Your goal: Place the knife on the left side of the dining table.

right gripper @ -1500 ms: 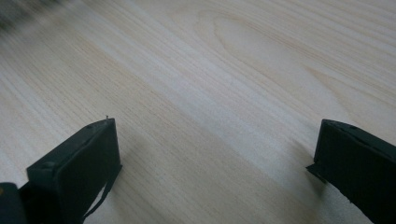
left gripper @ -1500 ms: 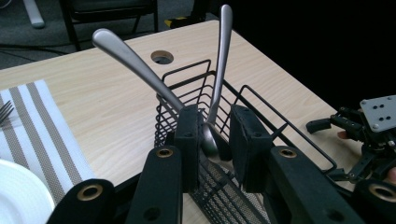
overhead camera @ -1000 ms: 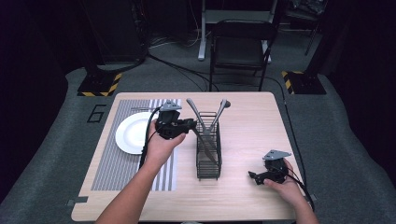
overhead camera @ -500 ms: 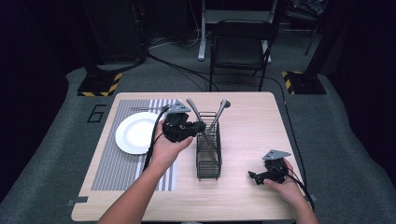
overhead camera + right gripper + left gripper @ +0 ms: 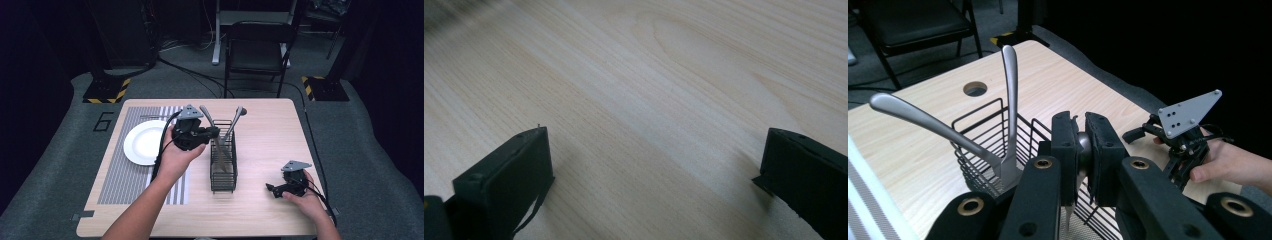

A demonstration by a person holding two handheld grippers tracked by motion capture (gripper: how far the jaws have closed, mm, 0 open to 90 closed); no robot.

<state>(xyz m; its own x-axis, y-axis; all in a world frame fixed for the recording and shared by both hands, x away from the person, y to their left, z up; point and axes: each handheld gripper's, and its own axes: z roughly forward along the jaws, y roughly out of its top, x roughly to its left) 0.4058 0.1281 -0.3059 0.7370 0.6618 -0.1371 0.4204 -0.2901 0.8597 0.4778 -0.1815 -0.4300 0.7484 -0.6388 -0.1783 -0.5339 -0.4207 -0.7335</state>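
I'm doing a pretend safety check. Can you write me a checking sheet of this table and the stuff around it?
Surface: wooden table, round hole near its far edge; striped placemat on its left part.
Job's things: white plate on the placemat; black wire caddy mid-table holding two upright metal utensils.
Clutter: nothing seen.
Grippers: left claw shut on a metal utensil handle over the caddy; right claw open, low over bare table by the near right corner.
Cables: one trails from each claw; more on the floor behind.
Surroundings: black chair behind the table, grey carpet, two hazard-striped stand bases.
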